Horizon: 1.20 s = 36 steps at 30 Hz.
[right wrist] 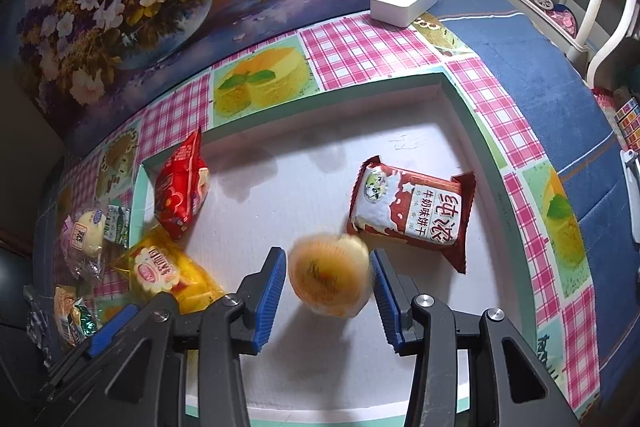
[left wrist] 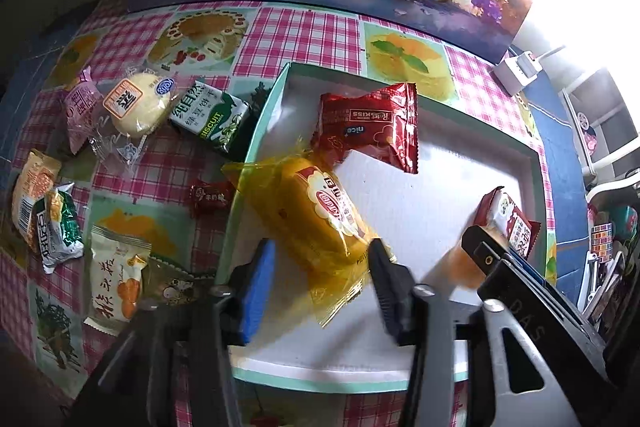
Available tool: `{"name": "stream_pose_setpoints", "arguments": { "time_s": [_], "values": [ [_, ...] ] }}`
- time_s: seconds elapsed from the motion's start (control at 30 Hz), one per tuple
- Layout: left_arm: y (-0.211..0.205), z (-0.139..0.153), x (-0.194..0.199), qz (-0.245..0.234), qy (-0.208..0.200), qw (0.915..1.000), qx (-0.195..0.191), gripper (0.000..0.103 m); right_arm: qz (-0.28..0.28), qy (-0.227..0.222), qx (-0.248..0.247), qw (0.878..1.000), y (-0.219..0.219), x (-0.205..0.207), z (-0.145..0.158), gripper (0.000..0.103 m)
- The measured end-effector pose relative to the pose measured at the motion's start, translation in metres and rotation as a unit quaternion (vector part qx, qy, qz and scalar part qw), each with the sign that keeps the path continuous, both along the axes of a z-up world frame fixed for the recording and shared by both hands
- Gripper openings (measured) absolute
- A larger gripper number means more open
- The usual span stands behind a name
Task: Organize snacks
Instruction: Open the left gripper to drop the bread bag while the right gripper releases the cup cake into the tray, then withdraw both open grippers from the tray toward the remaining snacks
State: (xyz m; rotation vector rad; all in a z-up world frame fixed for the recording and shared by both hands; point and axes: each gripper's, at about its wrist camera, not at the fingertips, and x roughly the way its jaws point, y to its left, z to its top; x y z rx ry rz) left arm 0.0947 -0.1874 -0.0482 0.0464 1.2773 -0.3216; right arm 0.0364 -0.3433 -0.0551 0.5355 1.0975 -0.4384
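while several packets (left wrist: 136, 107) wait on the bench (left wrist: 304, 27), we count four snacks in the tray (left wrist: 500, 131): our left gripper (left wrist: 320, 287) gapes around the yellow cake (left wrist: 324, 219), right gripper (right wrist: 330, 287) wide, round pastry (right wrist: 330, 277) between, unpinched.

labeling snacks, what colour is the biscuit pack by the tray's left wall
Green and white biscuit pack, clearest in the left wrist view.

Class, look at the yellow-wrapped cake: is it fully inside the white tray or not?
Not fully. The yellow-wrapped cake lies across the tray's left rim, its twisted wrapper end hanging outside over the checked tablecloth.
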Motion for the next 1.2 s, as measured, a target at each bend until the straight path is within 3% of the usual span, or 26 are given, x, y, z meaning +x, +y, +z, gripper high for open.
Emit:
{"name": "stream_pose_setpoints", "arguments": {
  "time_s": [0.2, 0.23, 0.33, 0.5, 0.57, 0.6, 0.83, 0.97, 1.1, 1.2],
  "values": [
    [0.003, 0.003, -0.001, 0.002, -0.005, 0.9998, 0.018, 0.056, 0.003, -0.002, 0.001, 1.0, 0.001, 0.001, 0.003, 0.048],
    [0.004, 0.004, -0.001, 0.005, -0.006, 0.9998, 0.018, 0.06, 0.003, -0.001, 0.002, 1.0, 0.001, 0.001, 0.004, 0.048],
    [0.008, 0.008, 0.001, 0.015, -0.014, 0.9995, 0.023, 0.065, 0.002, 0.0, -0.003, 1.0, 0.001, 0.001, 0.006, 0.062],
    [0.019, 0.015, 0.004, 0.039, -0.031, 0.9977, 0.046, 0.068, 0.001, 0.0, -0.006, 1.0, 0.002, 0.001, 0.008, 0.07],
    [0.025, 0.019, 0.006, 0.055, -0.043, 0.9956, 0.062, 0.084, 0.002, 0.001, -0.005, 1.0, 0.002, 0.001, 0.008, 0.075],
    [0.028, 0.02, 0.008, 0.062, -0.048, 0.9946, 0.068, 0.086, 0.004, 0.002, -0.005, 1.0, 0.003, 0.001, 0.007, 0.077],
    [0.051, 0.021, 0.015, 0.107, -0.063, 0.9863, 0.108, 0.092, 0.014, 0.0, -0.006, 1.0, 0.011, 0.001, 0.008, 0.088],
    [0.062, 0.02, 0.016, 0.126, -0.058, 0.9839, 0.112, 0.093, 0.016, -0.003, -0.005, 1.0, 0.013, 0.0, 0.009, 0.09],
    [0.063, 0.02, 0.013, 0.126, -0.06, 0.9831, 0.118, 0.093, 0.021, -0.005, -0.007, 1.0, 0.017, 0.0, 0.011, 0.102],
    [0.063, 0.02, 0.013, 0.128, -0.06, 0.9836, 0.112, 0.097, 0.028, -0.007, -0.01, 1.0, 0.021, 0.0, 0.011, 0.103]
  ]
}}
